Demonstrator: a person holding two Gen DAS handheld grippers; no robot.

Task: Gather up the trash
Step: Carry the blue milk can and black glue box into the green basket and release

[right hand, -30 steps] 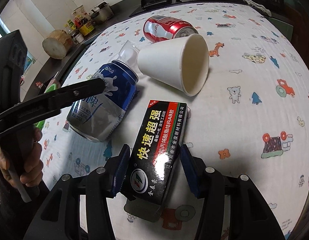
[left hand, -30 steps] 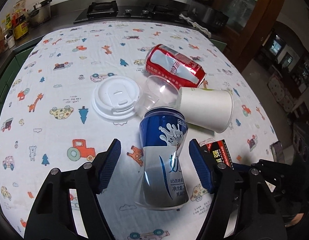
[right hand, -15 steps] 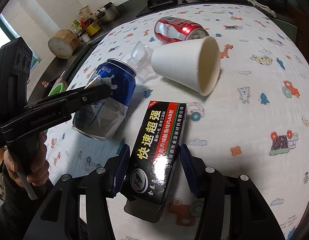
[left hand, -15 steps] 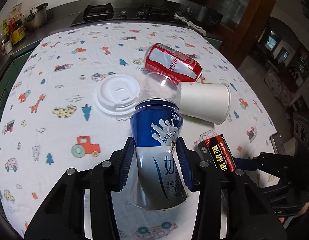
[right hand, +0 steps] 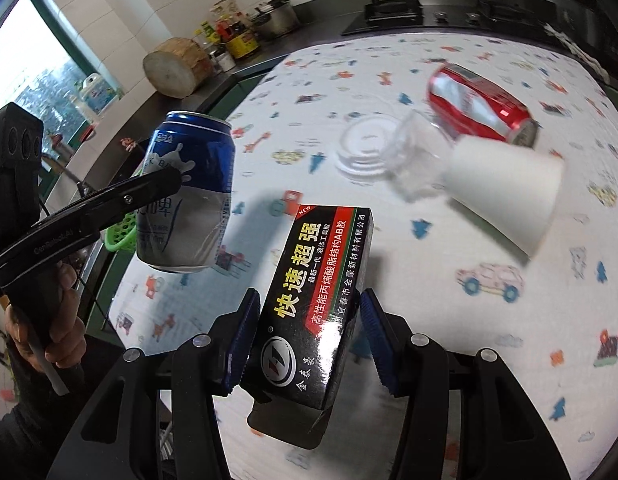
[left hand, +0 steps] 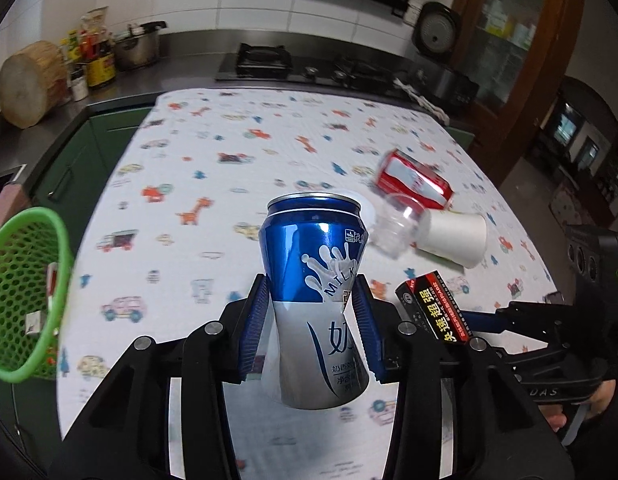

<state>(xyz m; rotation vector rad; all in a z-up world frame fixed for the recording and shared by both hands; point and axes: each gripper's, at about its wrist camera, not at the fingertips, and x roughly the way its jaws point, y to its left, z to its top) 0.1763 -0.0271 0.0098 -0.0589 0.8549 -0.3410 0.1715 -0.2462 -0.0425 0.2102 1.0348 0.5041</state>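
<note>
My left gripper (left hand: 311,320) is shut on a dented blue and silver milk can (left hand: 315,292) and holds it upright above the table; the can also shows in the right wrist view (right hand: 187,196). My right gripper (right hand: 307,340) is shut on a black glue box (right hand: 317,300), lifted off the cloth, which also shows in the left wrist view (left hand: 435,306). A red soda can (left hand: 413,180), a clear plastic cup (left hand: 397,226), a white paper cup (left hand: 455,238) and a white lid (right hand: 361,148) lie on the patterned tablecloth (left hand: 213,184).
A green mesh basket (left hand: 23,292) hangs beyond the table's left edge, with some scraps inside. A counter with a stove (left hand: 265,62), pots, bottles and a wooden block (left hand: 29,80) runs behind the table. A cabinet stands at the right.
My left gripper closed on the blue can and lifted it off the table. My right gripper lifted the glue box. Both views swung left, bringing the green basket into sight.
</note>
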